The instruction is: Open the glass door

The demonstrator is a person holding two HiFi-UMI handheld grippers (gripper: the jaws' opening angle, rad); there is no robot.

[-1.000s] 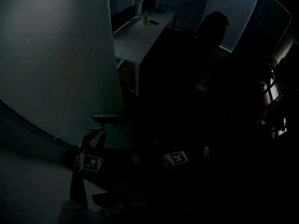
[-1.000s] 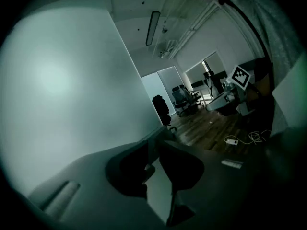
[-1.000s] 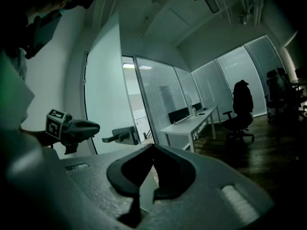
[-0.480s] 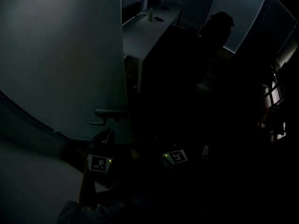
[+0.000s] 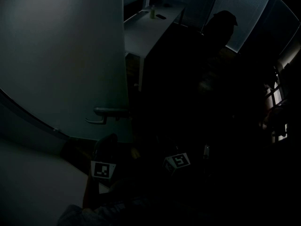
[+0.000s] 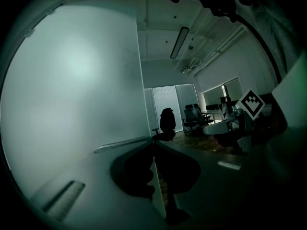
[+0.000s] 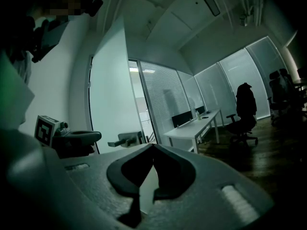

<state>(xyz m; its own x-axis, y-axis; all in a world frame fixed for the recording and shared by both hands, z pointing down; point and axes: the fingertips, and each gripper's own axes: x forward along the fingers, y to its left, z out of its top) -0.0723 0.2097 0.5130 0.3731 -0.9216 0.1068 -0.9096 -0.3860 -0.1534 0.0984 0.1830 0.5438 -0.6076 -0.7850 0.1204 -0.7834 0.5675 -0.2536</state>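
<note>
1. Glass door (image 5: 61,55): frosted, with its handle (image 5: 107,112) at the edge.
2. Left gripper (image 5: 107,141): sat just below the handle, apart from it; jaws had just been closing, met, nothing between.
3. Right gripper (image 7: 152,146): lower right of the handle, clenched, empty.

1. Head view: from above, steeply down on the glass door (image 5: 61,55) and its lever handle (image 5: 109,112).
2. Left gripper view: low, close beside the door, looking along its face.
3. Right gripper view: further back, facing the door's edge; shares handle and white desk (image 5: 146,29) with head view.

A long white desk (image 5: 146,32) carries a small bottle (image 5: 152,12) and a flat dark object (image 5: 161,17) (too dim to identify).
</note>
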